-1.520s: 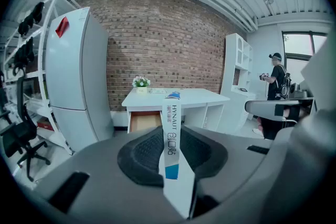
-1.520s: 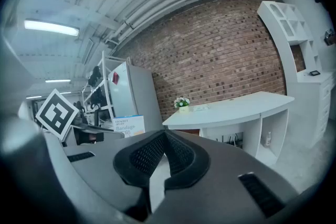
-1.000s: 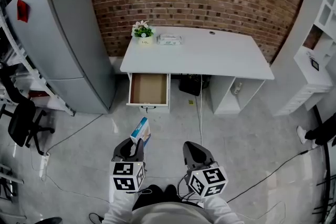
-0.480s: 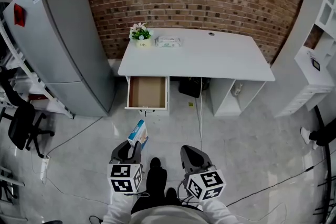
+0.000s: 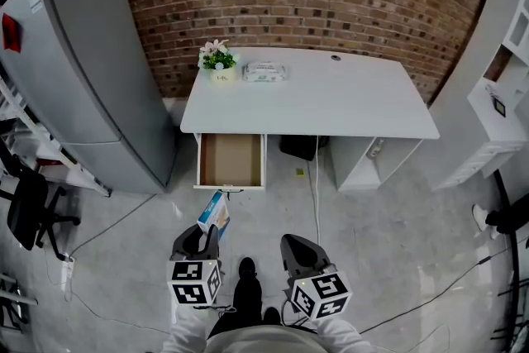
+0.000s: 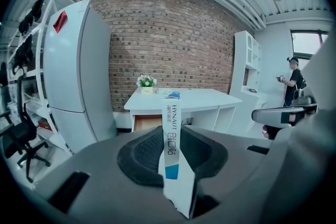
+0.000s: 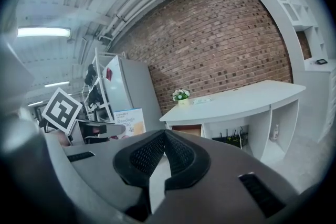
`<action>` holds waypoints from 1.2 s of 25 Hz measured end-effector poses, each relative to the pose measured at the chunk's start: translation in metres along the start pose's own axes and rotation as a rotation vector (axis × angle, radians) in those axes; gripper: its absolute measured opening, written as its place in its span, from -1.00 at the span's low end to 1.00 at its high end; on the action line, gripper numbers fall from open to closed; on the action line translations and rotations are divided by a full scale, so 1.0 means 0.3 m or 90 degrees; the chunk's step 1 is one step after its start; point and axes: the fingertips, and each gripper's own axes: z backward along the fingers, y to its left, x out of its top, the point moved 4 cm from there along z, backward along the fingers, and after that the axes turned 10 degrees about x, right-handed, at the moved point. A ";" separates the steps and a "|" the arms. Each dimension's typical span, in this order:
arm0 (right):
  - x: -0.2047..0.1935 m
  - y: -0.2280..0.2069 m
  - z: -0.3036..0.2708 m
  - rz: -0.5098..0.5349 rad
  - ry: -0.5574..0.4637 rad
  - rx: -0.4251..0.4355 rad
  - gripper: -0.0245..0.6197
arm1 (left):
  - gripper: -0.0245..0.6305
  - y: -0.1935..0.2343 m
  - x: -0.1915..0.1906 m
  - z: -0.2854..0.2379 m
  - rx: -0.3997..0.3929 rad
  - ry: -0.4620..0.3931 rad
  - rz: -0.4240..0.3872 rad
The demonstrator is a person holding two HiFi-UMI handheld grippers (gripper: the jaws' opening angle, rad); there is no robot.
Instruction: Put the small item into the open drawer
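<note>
A small white and blue box (image 5: 215,212) stands upright between the pads of my left gripper (image 5: 201,236), which is shut on it. In the left gripper view the box (image 6: 171,139) shows its narrow printed edge, rising above the jaws. The open drawer (image 5: 199,161), brown inside and empty, hangs out under the left end of the white desk (image 5: 331,95), a short way ahead of the box. My right gripper (image 5: 296,248) hovers beside the left one, shut with nothing in it. The right gripper view also catches the box (image 7: 126,123) and the drawer (image 7: 186,130).
A grey fridge (image 5: 91,70) stands left of the desk. On the desk's back left are a potted plant (image 5: 217,60) and a tissue pack (image 5: 264,72). A white shelf unit (image 5: 496,78) lines the right. Cables (image 5: 314,194) run on the floor. A person (image 6: 292,81) stands far right.
Both grippers and the box have come nearer the desk and drawer. The grip on the box is unchanged.
</note>
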 end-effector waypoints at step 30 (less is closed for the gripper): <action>0.256 -0.268 -0.721 -0.007 0.008 -0.045 -0.84 | -0.62 0.306 0.199 -0.716 -0.028 0.057 0.005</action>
